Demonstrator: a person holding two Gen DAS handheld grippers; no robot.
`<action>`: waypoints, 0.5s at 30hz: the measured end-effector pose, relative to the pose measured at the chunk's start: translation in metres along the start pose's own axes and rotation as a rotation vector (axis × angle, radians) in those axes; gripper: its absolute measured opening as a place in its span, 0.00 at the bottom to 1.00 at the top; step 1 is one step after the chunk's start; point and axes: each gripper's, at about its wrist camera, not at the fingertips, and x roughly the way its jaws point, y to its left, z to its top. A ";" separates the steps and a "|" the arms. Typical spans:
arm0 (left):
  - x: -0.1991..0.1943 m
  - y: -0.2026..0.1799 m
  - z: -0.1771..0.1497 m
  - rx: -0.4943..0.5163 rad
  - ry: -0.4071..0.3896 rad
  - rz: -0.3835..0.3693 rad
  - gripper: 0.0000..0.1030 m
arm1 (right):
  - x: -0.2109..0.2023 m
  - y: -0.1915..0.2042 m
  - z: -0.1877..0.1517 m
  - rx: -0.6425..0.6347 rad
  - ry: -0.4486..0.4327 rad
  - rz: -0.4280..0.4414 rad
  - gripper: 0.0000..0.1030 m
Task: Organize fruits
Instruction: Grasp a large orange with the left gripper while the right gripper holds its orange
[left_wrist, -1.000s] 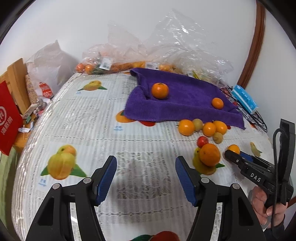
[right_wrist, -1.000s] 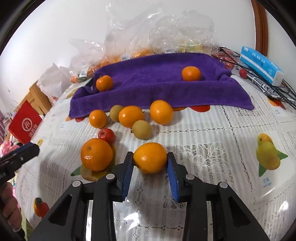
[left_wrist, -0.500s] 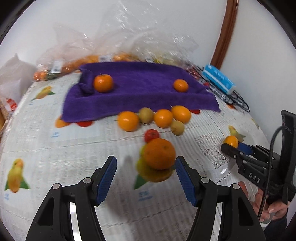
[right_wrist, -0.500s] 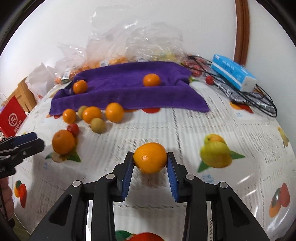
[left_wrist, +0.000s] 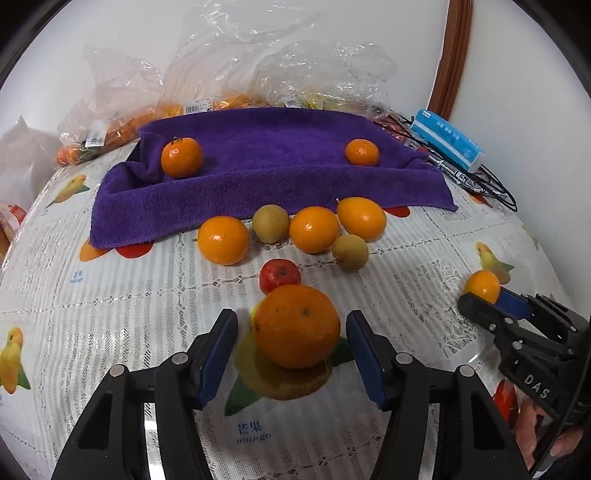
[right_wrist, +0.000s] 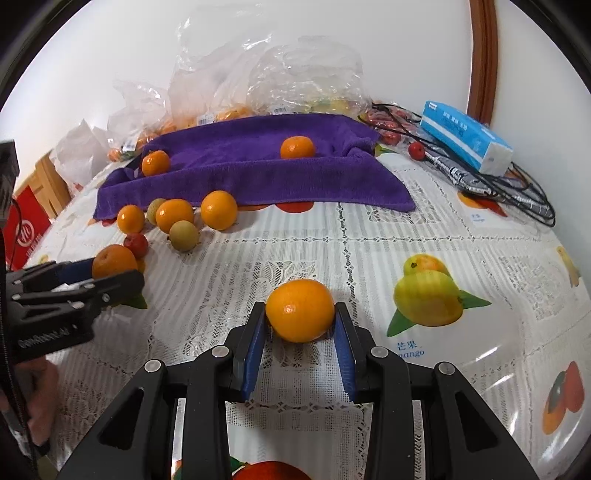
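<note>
Large dimpled orange (left_wrist: 297, 326) sitting between left gripper (left_wrist: 291, 345) fingers, just closing, pads not yet touching. Right gripper (right_wrist: 300, 325) fingers clamped on smooth small orange (right_wrist: 300, 310). A second ago, only bare surface (left_wrist: 110, 295) between the left fingers.

"mango" with 芒果 on the tablecloth (left_wrist: 110, 332), "DAS" on the right tool (left_wrist: 495, 295), "GenRobot.AI" on the left tool (right_wrist: 114, 275)

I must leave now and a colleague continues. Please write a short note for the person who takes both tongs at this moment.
Right tongs: shut on a small orange, just above the tablecloth.
Left tongs: open and just been closing around the big orange; the pads do not press on it yet.
Done: two mandarins lie on the purple towel.
Left: three oranges, two brownish-green fruits and one small red fruit lie in front of the towel, plus the two at the tongs.
</note>
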 end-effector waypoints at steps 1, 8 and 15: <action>0.000 0.001 0.000 -0.005 -0.001 -0.003 0.56 | 0.000 -0.002 0.000 0.012 -0.002 0.014 0.35; 0.000 0.001 -0.001 0.005 0.001 0.011 0.56 | -0.002 -0.001 0.001 -0.006 0.002 0.039 0.35; 0.002 -0.001 -0.001 0.010 0.004 0.022 0.56 | -0.002 0.003 0.000 -0.035 0.005 0.048 0.35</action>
